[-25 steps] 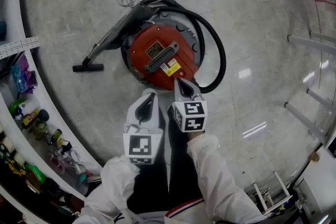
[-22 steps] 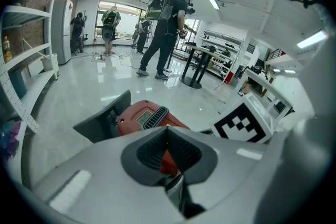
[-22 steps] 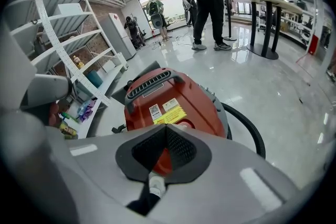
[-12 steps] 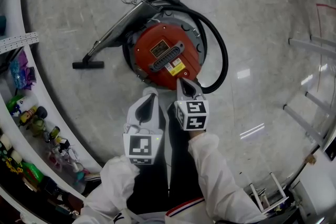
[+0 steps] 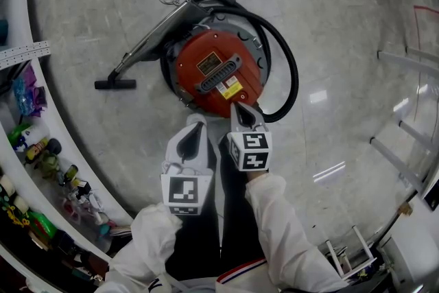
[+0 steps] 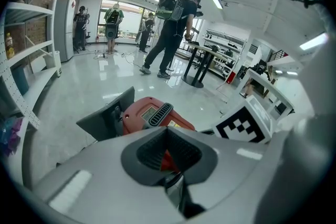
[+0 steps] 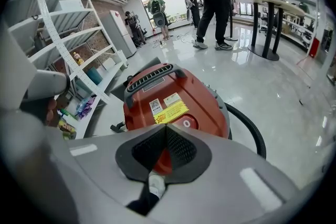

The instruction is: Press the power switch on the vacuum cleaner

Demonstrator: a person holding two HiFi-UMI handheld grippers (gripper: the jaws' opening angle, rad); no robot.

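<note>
A: Standing where, the vacuum cleaner [image 5: 216,72]?
B: On the floor [image 5: 329,24], hose [image 5: 293,72] looped round it. Right tool [image 5: 238,108] jaws together, tip at its near edge (contact unclear); left tool [image 5: 195,123] likewise closed, empty, just behind.

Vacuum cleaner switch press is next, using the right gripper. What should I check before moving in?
1. Right gripper jaws together, nothing between them: ok.
2. Left gripper shut, empty, held beside the right one, short of the vacuum cleaner: ok.
3. Round white button in sight just beyond the right gripper's tip: ok.
4. That button is the power switch: cannot tell.
5. Tip already touching the button: cannot tell.
6. Hose off the approach line, curving past on the right: ok.
</note>
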